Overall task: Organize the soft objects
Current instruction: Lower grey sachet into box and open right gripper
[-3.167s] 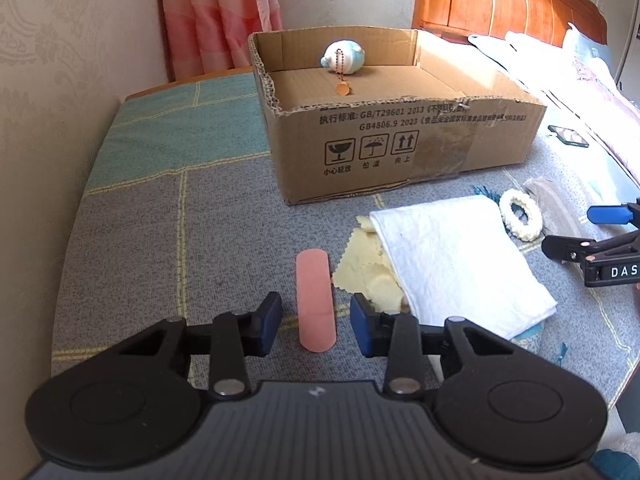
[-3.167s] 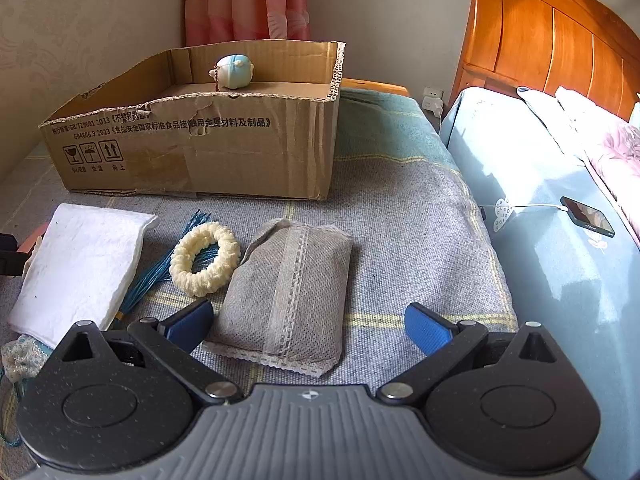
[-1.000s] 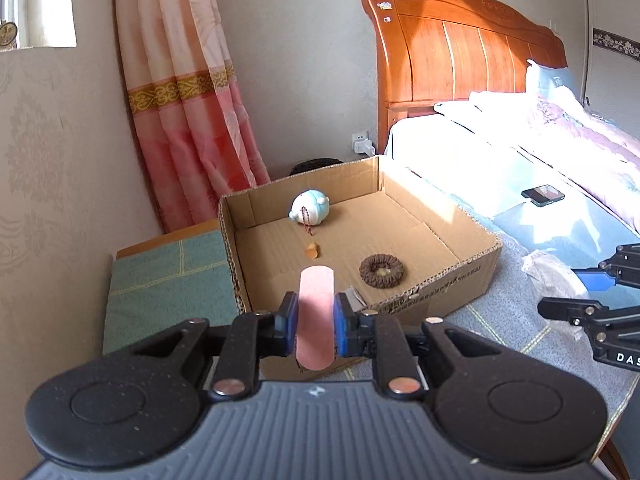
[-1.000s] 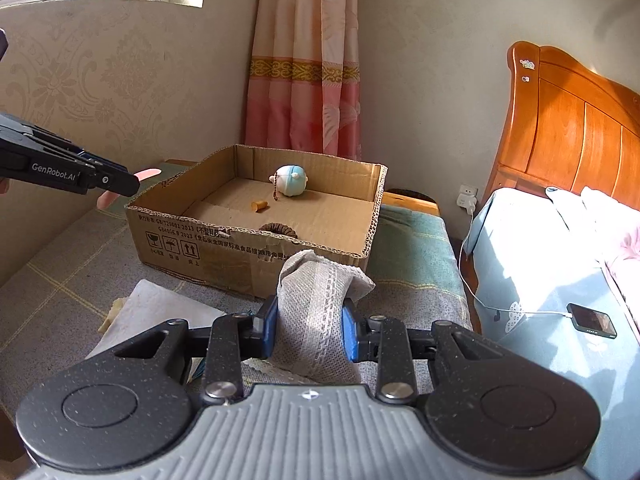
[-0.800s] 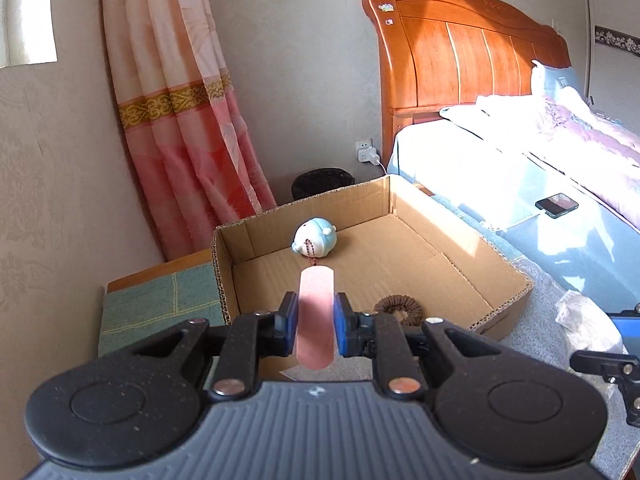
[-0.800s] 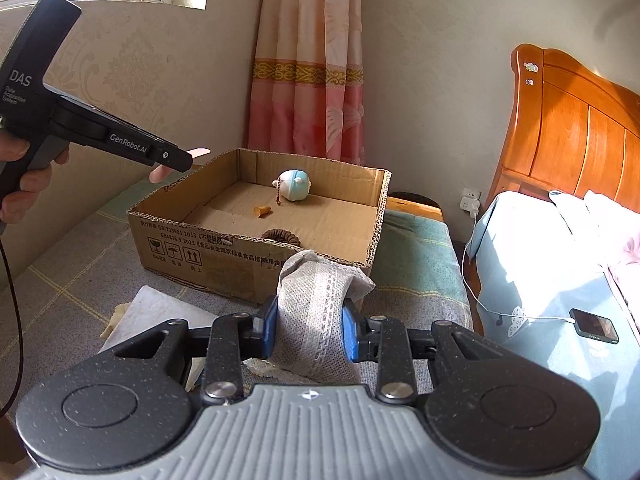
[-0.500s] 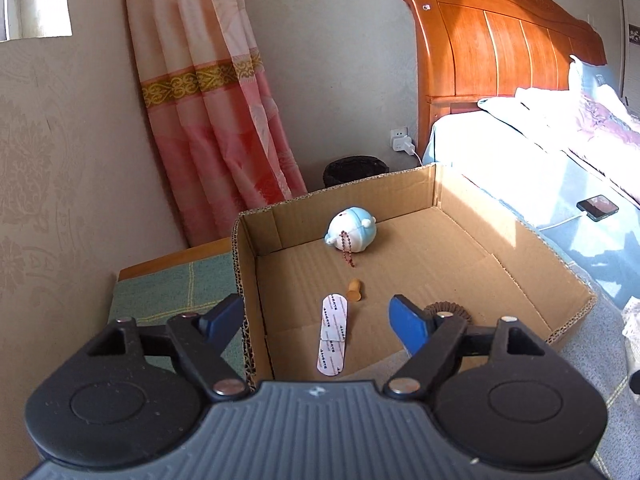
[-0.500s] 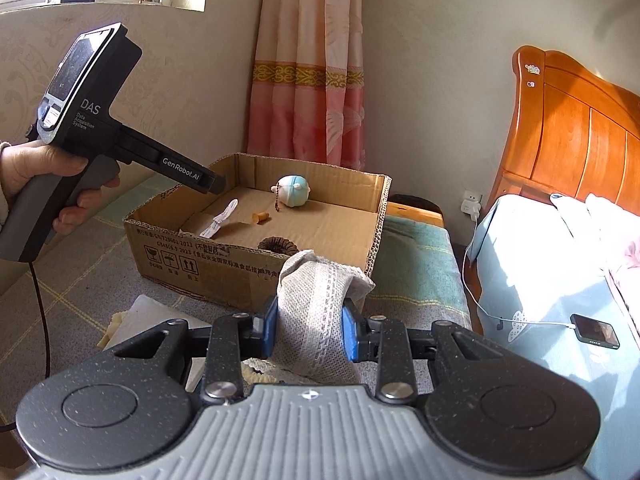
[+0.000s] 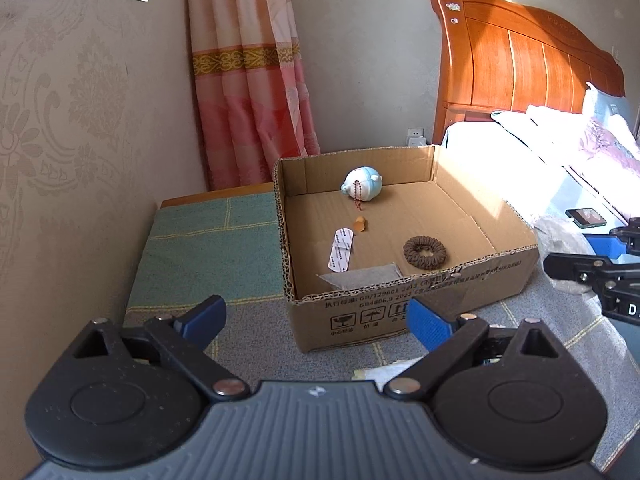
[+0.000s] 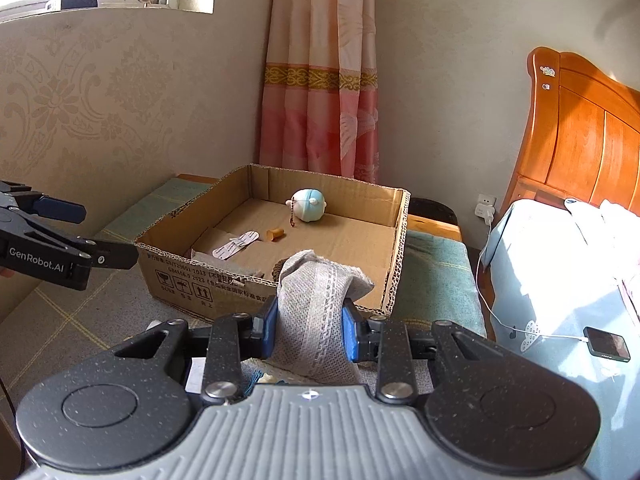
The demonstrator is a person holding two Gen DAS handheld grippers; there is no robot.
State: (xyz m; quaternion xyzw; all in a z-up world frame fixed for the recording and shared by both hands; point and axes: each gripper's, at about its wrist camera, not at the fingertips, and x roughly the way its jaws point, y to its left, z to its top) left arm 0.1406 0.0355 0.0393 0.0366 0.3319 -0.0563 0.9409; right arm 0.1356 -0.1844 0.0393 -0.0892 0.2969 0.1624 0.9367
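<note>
Now the bandage (image 9: 341, 249) lies in the box (image 9: 404, 304).
Our left gripper (image 9: 316, 320) has spread wide; our right gripper (image 10: 308, 326) pinches the sachet (image 10: 316, 312), next in.

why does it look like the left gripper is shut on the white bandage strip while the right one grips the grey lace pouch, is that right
Not quite. The left gripper is open and holds nothing; the white bandage strip lies on the floor of the brown cardboard box, as the left wrist view shows. The rest holds: the right gripper is shut on the grey lace pouch.
</note>
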